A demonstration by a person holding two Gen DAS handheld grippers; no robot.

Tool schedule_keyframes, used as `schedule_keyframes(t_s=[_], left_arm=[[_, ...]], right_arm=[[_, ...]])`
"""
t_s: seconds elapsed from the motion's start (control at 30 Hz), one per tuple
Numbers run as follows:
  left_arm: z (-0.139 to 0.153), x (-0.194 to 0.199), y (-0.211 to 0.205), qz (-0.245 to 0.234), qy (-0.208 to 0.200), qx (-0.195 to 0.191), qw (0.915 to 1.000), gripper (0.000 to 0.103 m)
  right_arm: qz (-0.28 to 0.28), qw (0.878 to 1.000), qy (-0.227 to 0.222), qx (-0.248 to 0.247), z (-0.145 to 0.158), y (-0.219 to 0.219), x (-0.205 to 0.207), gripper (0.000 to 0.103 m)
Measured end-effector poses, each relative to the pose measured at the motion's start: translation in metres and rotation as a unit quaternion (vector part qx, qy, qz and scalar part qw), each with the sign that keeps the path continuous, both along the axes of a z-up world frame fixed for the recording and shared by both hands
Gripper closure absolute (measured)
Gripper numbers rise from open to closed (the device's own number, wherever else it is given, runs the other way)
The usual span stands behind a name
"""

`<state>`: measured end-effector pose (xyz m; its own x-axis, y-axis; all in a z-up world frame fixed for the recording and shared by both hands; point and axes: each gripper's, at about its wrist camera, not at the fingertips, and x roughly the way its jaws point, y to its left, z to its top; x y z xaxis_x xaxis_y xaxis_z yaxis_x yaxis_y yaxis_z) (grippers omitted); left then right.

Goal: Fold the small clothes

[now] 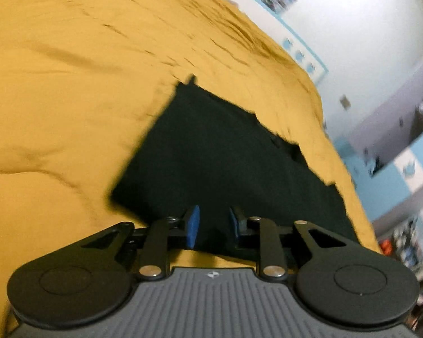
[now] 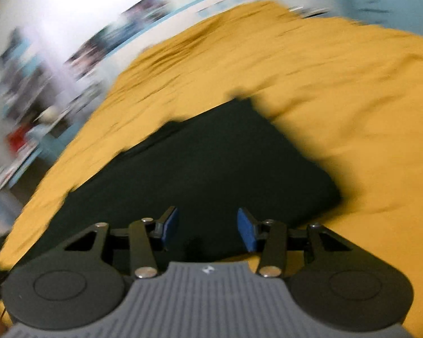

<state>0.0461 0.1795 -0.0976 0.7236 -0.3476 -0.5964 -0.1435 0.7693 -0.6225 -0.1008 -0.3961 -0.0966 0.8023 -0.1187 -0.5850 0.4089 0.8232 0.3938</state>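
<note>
One dark garment [image 1: 217, 163] lies on one mustard sheet [image 1: 70, 84].

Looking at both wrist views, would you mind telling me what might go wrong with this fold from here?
1. Both views are motion-blurred, so a quick re-grasp could miss the dark garment's edge.
2. The mustard bedspread is soft and wrinkled; closing low could pinch it along with the garment.
3. The left gripper and right gripper have open, empty jaws, so the garment lies loose and a brush could disturb its layers.
</note>
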Motion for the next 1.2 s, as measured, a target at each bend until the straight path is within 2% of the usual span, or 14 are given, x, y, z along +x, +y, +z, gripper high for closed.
schedule_keyframes(t_s=[0.03,0.1,0.2,0.27,0.33,0.4,0.53,0.67,0.8,0.87,1.0,1.13,1.2], left_arm=[[-0.001,-0.007,0.007,0.008,-0.001,-0.006,1.0,0.073],[-0.003,-0.012,0.015,0.015,0.0,-0.013,0.9998,0.08],[-0.001,-0.019,0.018,0.024,0.003,-0.025,0.9994,0.08],[0.011,-0.019,0.013,0.018,-0.016,-0.046,0.9987,0.077],[0.026,-0.014,0.005,-0.008,-0.046,-0.059,0.9971,0.074],[0.038,-0.005,-0.001,-0.026,-0.059,-0.05,0.9967,0.065],[0.04,0.013,-0.008,-0.036,-0.073,-0.033,0.9961,0.065],[0.021,0.018,-0.002,-0.025,-0.045,-0.025,0.9984,0.065],[-0.002,0.019,0.003,-0.024,0.015,-0.004,0.9996,0.066],[-0.007,0.016,0.002,-0.026,0.011,-0.006,0.9996,0.066],[-0.008,0.013,0.002,-0.025,0.009,-0.008,0.9996,0.066],[-0.006,0.019,0.004,-0.015,0.024,-0.011,0.9995,0.066],[-0.005,0.02,0.003,-0.014,0.029,-0.009,0.9994,0.065]], right_arm=[[-0.019,1.0,-0.003,0.005,0.0,-0.012,-0.007,0.06],[-0.022,1.0,-0.01,0.018,0.002,-0.027,-0.016,0.062],[-0.005,0.999,0.018,-0.026,0.012,-0.012,-0.009,0.061],[0.011,0.999,0.0,-0.034,0.028,0.001,0.005,0.057],[0.042,0.999,-0.023,-0.021,0.044,0.009,0.027,0.054],[0.077,0.996,-0.041,-0.012,0.058,0.03,0.06,0.049],[0.145,0.987,-0.067,-0.002,0.064,0.072,0.14,0.046],[0.183,0.982,-0.044,-0.021,0.05,0.1,0.218,0.046],[0.19,0.981,-0.008,-0.028,0.024,0.115,0.285,0.046],[0.183,0.983,0.005,-0.035,0.009,0.12,0.312,0.046],[0.16,0.987,0.031,-0.009,-0.014,0.121,0.352,0.046],[0.147,0.987,0.062,-0.02,-0.036,0.126,0.379,0.046],[0.143,0.986,0.077,-0.024,-0.046,0.129,0.377,0.046]])
